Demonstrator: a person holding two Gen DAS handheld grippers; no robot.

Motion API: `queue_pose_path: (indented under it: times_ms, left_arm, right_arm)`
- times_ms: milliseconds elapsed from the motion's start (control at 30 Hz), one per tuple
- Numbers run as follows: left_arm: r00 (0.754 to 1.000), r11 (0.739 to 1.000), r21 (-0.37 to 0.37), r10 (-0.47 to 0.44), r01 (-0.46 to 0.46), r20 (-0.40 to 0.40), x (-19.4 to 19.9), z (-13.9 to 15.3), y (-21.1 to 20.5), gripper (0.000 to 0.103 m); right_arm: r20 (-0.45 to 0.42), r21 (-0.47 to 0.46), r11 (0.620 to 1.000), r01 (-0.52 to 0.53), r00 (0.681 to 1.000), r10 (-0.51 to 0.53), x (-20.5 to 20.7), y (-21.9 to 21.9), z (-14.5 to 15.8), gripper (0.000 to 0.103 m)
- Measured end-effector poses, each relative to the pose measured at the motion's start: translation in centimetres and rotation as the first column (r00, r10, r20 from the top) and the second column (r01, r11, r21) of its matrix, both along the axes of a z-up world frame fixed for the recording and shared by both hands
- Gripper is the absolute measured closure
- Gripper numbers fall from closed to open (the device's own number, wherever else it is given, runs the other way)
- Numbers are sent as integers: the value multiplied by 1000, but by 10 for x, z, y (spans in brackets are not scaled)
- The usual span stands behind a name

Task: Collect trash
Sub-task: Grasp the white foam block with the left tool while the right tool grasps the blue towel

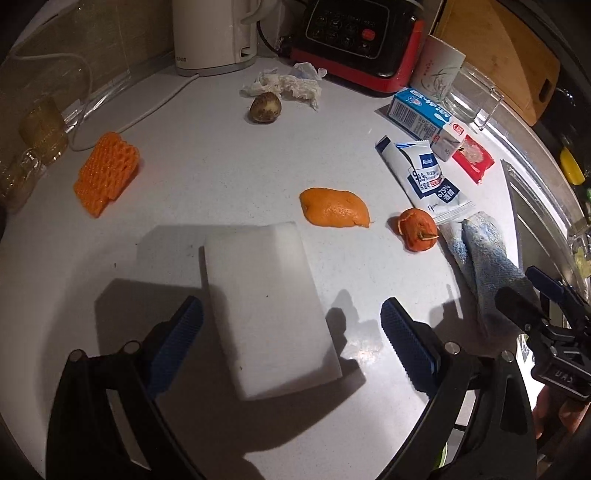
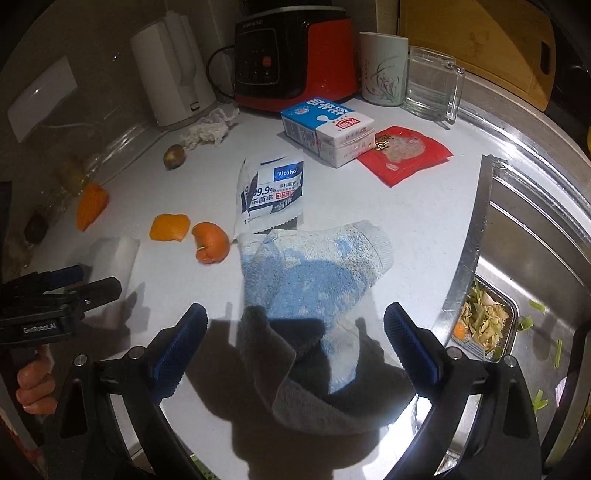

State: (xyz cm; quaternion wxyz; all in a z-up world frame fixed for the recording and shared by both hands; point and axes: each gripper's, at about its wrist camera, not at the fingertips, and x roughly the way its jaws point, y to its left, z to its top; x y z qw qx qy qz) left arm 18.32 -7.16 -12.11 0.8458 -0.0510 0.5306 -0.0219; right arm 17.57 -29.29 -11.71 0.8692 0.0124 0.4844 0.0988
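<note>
Left gripper (image 1: 291, 343): fingers spread wide over a white sponge (image 1: 271, 310), not pressing it. Right gripper (image 2: 295, 347): fingers spread wide above a blue towel (image 2: 314, 280), gripping nothing. Trash on the bench (image 1: 221, 173): two orange peels (image 1: 334, 207), wipes packet (image 2: 271, 192), red wrapper (image 2: 404, 153), milk carton (image 2: 328, 127) and crumpled tissue (image 1: 286, 85) near the back edge. Kettle (image 1: 216, 35), cooker (image 2: 295, 61), cup (image 2: 382, 70) and glass mug (image 2: 434, 83) line the back. In the sink (image 2: 535, 236) at the right edge, a foil tray (image 2: 506, 306) holds vegetable scraps (image 2: 480, 321).
</note>
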Motion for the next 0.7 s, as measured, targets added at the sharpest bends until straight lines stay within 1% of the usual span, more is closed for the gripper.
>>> queue_pose_path:
  times_ms: [100,167,233,267,300,333,367,400,433,467,500,600,700]
  left_arm:
    - [1000,1000,-3,4,-4,-24,5,-9,1,10]
    - [999,1000,-15,8,-9,-41,9,-15,0,12]
    - [999,1000,-7,11,-11,-40,9,-16,-1,15]
    - [999,1000,-2,9,-9,-40,8,-16,-3,18]
    - [999,1000,4,8,-8,-38,8,-15,-3,23]
    - [999,1000,18,9,-8,-37,8,-14,-5,26]
    - [999,1000,24,8,-7,-37,8,-13,-5,35]
    - [999,1000,28,7,-6,-36,7,-12,-6,44]
    - [999,1000,27,7,-6,-38,7,-11,-6,44]
    - [999,1000,15,6,-5,-37,7,-10,-6,44]
    - [1000,1000,12,9,-9,-30,6,-8,-5,44]
    - [1000,1000,26,2,-2,-11,2,-2,-8,44]
    - [1000,1000,22,-12,12,9,-4,8,-13,44]
  right_arm:
    - [-25,-18,1000,1,1000,-1,7,4,-11,7]
    - [-33,-27,1000,2,999,-3,9,5,-15,10]
    - [-48,-32,999,0,999,-2,11,5,-19,21]
    - [-56,-27,1000,1,998,-3,11,3,-20,25]
    - [-62,-23,1000,5,998,-6,12,2,-21,33]
    - [-55,-26,1000,8,998,-10,11,1,-20,41]
    - [-55,-27,1000,10,998,-11,10,0,-19,45]
    - [-56,-22,1000,10,998,-11,10,-1,-19,59]
    - [-60,-8,1000,12,998,-12,9,-4,-18,71]
    - [-60,2,1000,17,998,-17,9,-5,-16,75]
    - [-55,3,1000,26,998,-26,7,-7,-14,80]
    - [-48,10,999,35,998,-35,3,-12,-8,83]
    - [-31,14,999,37,999,-36,-4,-15,0,83]
